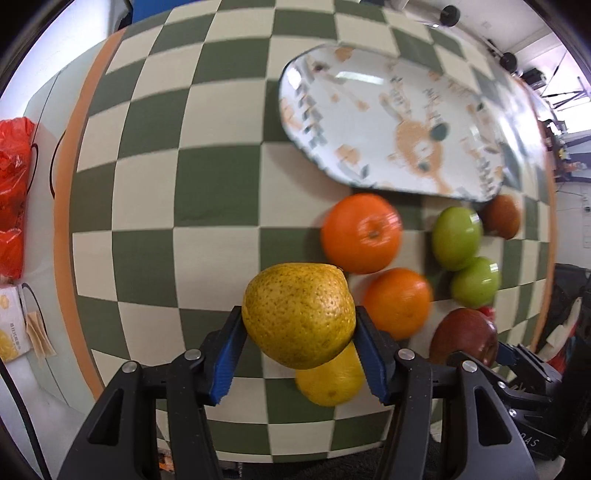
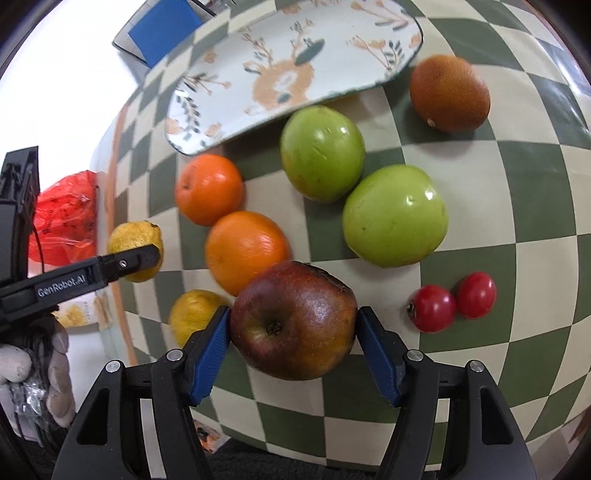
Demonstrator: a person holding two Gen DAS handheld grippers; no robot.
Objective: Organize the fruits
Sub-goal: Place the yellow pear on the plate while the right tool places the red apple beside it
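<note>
Two grippers clamp fruit over checkered cloth: left gripper pear, right gripper apple.

A red plastic bag lies left of the checkered tablecloth. A yellow-printed packet sits below it. A blue panel stands behind the table.
</note>
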